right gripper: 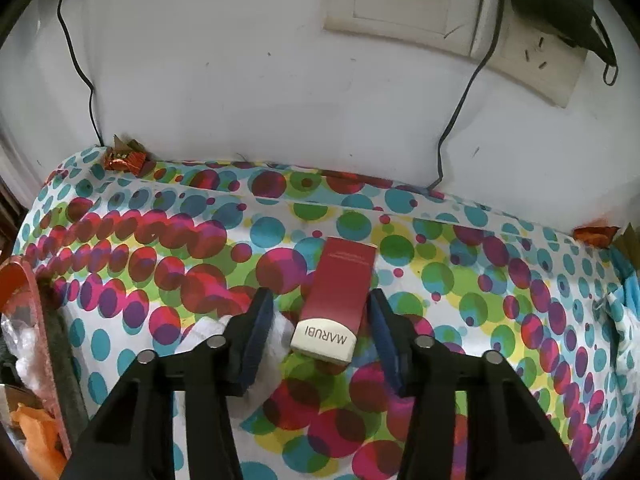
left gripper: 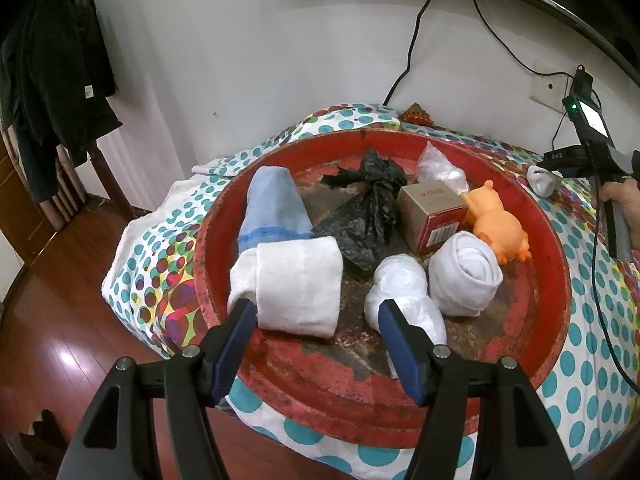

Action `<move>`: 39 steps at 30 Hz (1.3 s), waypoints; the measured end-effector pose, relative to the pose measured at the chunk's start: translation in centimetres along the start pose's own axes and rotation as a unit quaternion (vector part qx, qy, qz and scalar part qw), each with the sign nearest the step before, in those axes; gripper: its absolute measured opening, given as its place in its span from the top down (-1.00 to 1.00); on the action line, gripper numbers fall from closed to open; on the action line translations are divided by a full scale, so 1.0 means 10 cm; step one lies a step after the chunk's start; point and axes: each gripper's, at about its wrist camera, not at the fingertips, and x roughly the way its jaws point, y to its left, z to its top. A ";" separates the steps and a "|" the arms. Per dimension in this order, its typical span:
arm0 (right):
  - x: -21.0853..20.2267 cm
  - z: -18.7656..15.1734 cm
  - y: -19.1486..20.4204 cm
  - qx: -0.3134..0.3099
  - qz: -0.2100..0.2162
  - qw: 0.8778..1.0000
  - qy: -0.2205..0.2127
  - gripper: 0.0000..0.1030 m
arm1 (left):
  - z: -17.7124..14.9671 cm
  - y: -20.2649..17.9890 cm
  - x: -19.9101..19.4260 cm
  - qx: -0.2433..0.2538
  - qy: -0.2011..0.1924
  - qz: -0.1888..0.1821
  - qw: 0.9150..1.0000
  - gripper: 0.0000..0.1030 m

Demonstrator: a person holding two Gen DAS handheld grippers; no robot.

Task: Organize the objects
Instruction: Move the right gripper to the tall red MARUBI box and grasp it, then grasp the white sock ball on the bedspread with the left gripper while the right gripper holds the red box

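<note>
A: Left wrist view, left to right. Dark jacket (left gripper: pixel 52 80) hangs at far left over the wood floor (left gripper: pixel 60 340). The round red tray (left gripper: pixel 536 320) sits on the dotted cloth (left gripper: pixel 160 272).

B: Tray contents?

A: Blue-and-white rolled cloth (left gripper: pixel 276 220), a white rolled towel (left gripper: pixel 298 288) in front of it, black plastic bag (left gripper: pixel 368 200) in the middle, white plastic wad (left gripper: pixel 404 296), second white roll (left gripper: pixel 466 272), small carton (left gripper: pixel 430 212), clear bag (left gripper: pixel 440 168) behind it, orange toy animal (left gripper: pixel 498 226) at right.

B: Left gripper (left gripper: pixel 318 312)?

A: Jaws spread wide, nothing between the pads; they hover at the tray's near side, straddling the towel's edge and the wad.

B: And beyond the tray?

A: A small white bundle (left gripper: pixel 542 182) on the cloth, then the other device in a hand (left gripper: pixel 618 200).

B: Right wrist view?

A: Tray rim at far left. Right gripper (right gripper: pixel 318 320) straddles a red MARUBI box (right gripper: pixel 340 300) lying on the cloth; a gap shows on each side, so the pads are not pressing. White fabric lies under the left finger (right gripper: pixel 256 336). Wall socket (right gripper: pixel 540 60) upper right.
</note>
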 end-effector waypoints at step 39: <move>-0.75 -1.27 -0.80 -0.071 0.036 0.995 -0.058 0.47 | 0.52 -1.48 -0.16 0.139 -0.028 -0.093 0.986 -0.28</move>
